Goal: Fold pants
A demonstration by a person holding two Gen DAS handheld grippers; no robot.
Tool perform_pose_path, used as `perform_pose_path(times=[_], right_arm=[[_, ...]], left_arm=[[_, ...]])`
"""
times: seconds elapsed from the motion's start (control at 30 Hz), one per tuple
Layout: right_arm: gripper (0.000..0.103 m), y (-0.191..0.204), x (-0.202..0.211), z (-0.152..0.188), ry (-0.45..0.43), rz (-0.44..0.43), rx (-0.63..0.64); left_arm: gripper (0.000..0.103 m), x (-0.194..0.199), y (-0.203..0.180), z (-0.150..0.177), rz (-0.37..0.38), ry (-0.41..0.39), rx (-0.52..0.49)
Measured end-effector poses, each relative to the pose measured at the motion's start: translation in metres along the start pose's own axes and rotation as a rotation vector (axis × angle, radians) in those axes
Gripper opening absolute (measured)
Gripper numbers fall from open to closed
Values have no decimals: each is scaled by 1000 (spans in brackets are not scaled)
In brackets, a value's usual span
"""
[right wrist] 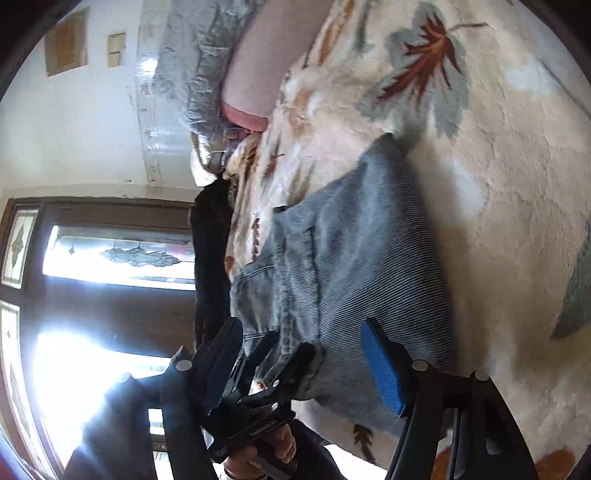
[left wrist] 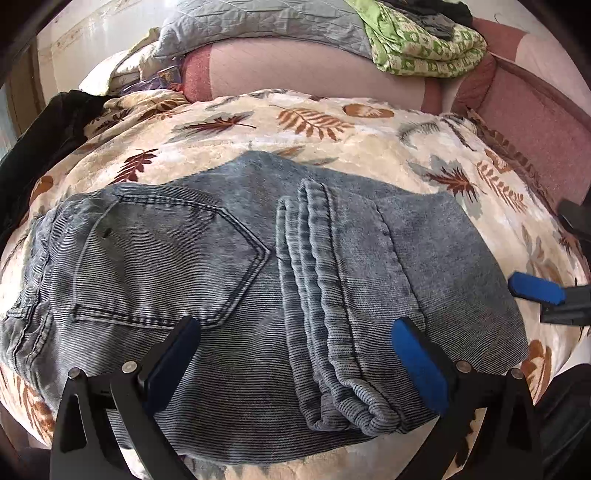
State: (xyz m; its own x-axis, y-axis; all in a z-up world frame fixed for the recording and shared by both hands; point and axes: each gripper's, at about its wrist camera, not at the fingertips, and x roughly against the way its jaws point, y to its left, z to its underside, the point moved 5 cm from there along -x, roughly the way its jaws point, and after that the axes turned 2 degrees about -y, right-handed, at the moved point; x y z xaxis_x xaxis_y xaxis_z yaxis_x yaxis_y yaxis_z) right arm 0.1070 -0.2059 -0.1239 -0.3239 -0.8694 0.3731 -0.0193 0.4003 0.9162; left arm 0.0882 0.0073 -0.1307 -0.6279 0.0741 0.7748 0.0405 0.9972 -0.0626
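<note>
Grey-blue corduroy-like pants (left wrist: 229, 288) lie folded on a cream leaf-print blanket (left wrist: 332, 125), back pocket at left, leg cuffs stacked across the middle. My left gripper (left wrist: 295, 354) is open, its fingers spread just above the near edge of the pants, holding nothing. My right gripper (right wrist: 306, 362) is open too, rolled sideways at the right end of the pants (right wrist: 351, 258). One of its blue pads (left wrist: 535, 288) shows at the right edge of the left wrist view. The left gripper (right wrist: 280, 362) and the hand holding it show in the right wrist view.
Pillows and a grey quilt (left wrist: 258, 22) lie at the bed head, with a green patterned cloth (left wrist: 424, 48) on top. A dark garment (left wrist: 55, 122) lies at the blanket's left edge. A dark wooden door with glass panes (right wrist: 110, 258) stands beyond the bed.
</note>
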Motion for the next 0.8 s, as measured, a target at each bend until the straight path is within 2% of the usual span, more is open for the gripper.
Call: perform_pose_path(times=[0.03,0.07,0.13,0.17,0.23,0.3,0.37,0.43,0.53,0.6,0.67,0.8], right_arm=[[71,6,2,8,3,-18,27],[77,5,2,15,10,-14,48],[80,-16,-10,28,55,99,55],[79,-26,-14,33,67,111,43],[79,-20,-5,31,26,63,39],[79,-2,5,25,-35,-27,83],[79,2,9,24,-58,-44,99],[79,-5,3,26,-37,-48,62],[80,-9,-5,29,-14,-15,54],[79,-4,-5,31,-13,-22,74],[79,1,-6,32,-17,-33,90],[79,-3,-6,32,-18,-23,80]], left_arm=[[103,8,4,-2,6,-24,25],[103,18,8,-4,19,-48,52],[103,36,18,-3,44,-81,102],[103,45,25,-2,48,-95,129],[103,63,46,4,49,-125,193],[103,79,77,12,47,-150,287],[103,88,117,23,49,-162,427],[103,89,160,37,69,-159,607],[103,74,216,60,133,-130,875],[102,65,237,68,153,-116,980],[102,60,247,66,175,-124,1014],[102,53,246,48,205,-146,987]])
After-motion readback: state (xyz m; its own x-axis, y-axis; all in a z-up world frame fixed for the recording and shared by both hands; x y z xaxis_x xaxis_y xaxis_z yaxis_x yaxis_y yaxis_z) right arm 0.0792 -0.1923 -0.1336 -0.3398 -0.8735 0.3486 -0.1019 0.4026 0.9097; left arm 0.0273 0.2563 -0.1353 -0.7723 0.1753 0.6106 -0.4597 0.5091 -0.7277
